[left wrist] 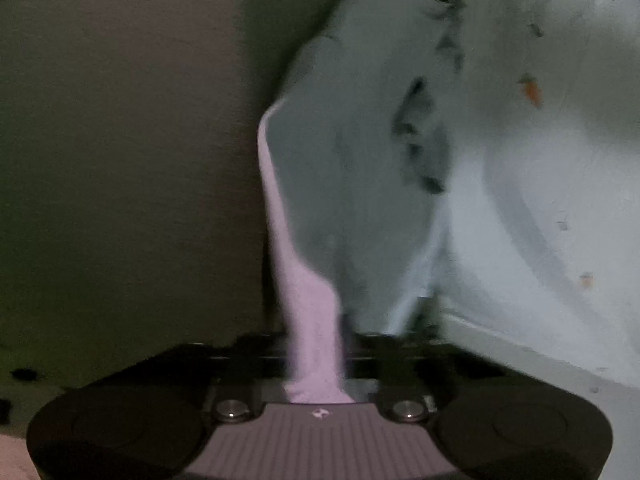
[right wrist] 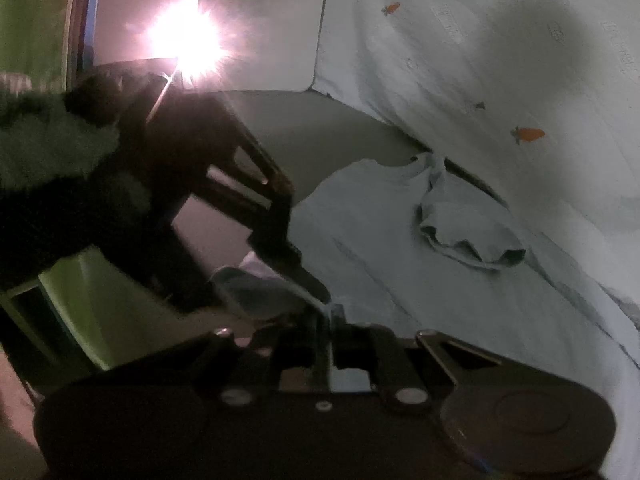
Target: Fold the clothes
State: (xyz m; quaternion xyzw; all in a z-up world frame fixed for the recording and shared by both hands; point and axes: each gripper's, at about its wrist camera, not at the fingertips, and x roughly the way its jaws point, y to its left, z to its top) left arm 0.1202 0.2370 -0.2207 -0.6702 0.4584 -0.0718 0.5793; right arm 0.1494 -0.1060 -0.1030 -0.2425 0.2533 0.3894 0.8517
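Garment (left wrist: 352, 168) stretched lengthwise away from left gripper (left wrist: 316, 344); both grippers' fingers, right gripper (right wrist: 324, 312) too, pinching its edge.

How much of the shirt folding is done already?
Not much looks done. The pale shirt lies mostly spread out on the carrot-print sheet, one part near its collar bunched up. In hand: the left claw is pinching its edge, and the right claw is shut on the near edge too. Left to do: the folds themselves.
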